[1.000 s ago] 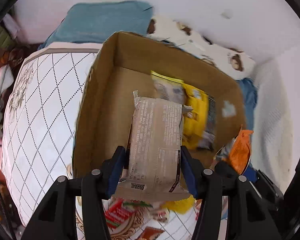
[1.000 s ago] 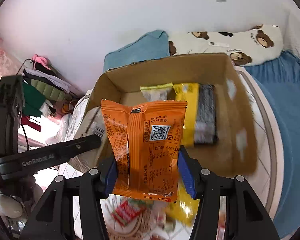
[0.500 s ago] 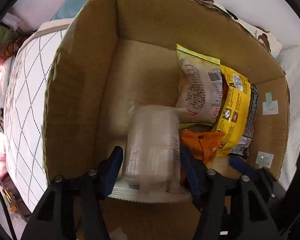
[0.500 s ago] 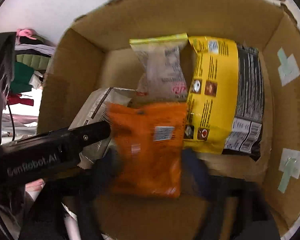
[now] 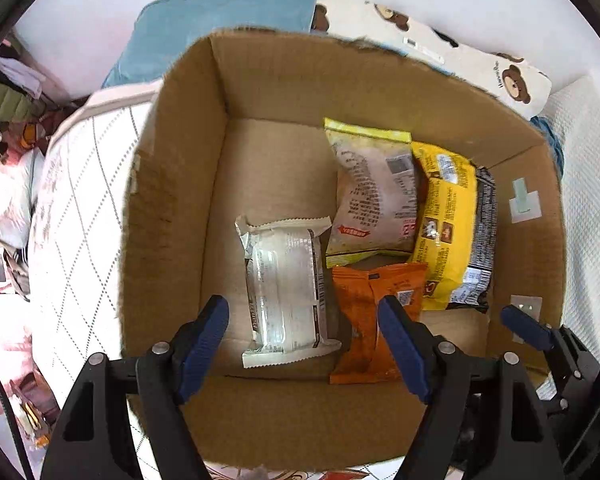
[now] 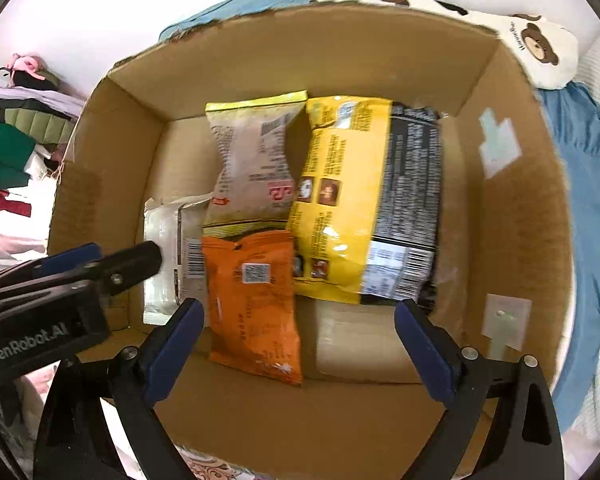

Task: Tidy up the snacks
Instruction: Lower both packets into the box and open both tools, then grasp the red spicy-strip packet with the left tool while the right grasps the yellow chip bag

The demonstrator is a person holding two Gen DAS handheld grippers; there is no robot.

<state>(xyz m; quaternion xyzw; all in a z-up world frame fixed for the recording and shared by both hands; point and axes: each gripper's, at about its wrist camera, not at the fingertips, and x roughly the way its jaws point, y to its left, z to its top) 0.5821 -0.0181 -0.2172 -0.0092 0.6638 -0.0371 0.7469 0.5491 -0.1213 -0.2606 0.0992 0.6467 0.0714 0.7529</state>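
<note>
Both sets of jaws spread wide, holding nothing: left gripper [image 5: 302, 334] and right gripper [image 6: 296, 338] poised above the near rim of the cardboard box [image 5: 172, 208].

Nearest inside the box, just beyond the left gripper's tips: white packet [image 5: 286, 284], flat on the floor, long axis running away from the near wall, roughly in line with the fingers. Touching its right edge, orange packet [image 6: 252, 300], same lengthwise lie, just inside the right gripper's left finger [image 6: 172, 344], its bottom seam against the near wall. Bare floor to the right of the orange packet.

Farther toward the back wall: beige packet with yellow top seam [image 6: 252, 168], overlapping the far ends of the two near packets. Beside it on the right, yellow-and-black bag [image 6: 364, 204], largest of the four, tilted slightly.

Four snacks in the box in all, each clear of the jaws. Judged: both drops complete, each gripper free to back out over the near wall for more.
</note>
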